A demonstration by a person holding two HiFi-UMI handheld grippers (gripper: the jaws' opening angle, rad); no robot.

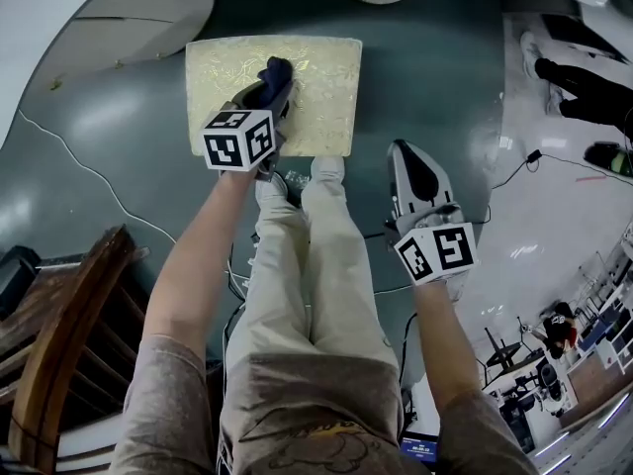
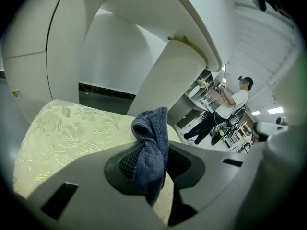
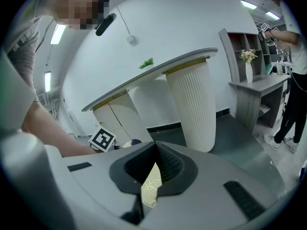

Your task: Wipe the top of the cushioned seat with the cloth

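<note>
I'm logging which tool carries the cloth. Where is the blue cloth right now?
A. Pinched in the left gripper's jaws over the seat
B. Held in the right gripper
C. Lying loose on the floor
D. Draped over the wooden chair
A: the left gripper view shows the blue cloth clamped in the left gripper over the cushioned seat, while the right gripper is shut on nothing.
</note>
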